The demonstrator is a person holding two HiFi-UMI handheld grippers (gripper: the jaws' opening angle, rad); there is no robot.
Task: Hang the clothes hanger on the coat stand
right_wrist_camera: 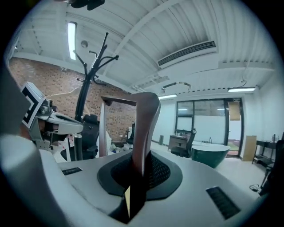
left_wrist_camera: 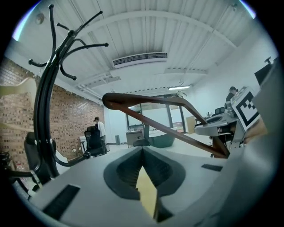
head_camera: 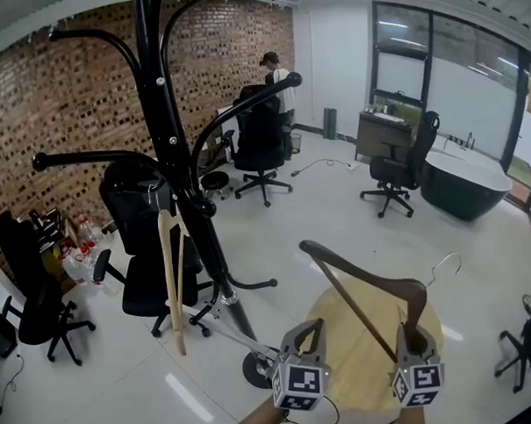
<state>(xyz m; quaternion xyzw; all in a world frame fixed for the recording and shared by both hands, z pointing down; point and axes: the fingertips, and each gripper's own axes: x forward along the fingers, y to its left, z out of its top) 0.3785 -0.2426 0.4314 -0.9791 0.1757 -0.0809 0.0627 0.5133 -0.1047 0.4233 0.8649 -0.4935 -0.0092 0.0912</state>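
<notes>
one end of the hanger (right_wrist_camera: 144,128) is clamped in the right gripper (right_wrist_camera: 137,170), the left gripper (left_wrist_camera: 143,164) shut empty; it may be levered loose if knocked against the coat stand (head_camera: 166,106).

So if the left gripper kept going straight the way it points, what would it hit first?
Most likely the wooden hanger, held in the right gripper: its bar crosses just ahead of the left gripper. Depth is hard to judge; it might pass underneath.
</notes>
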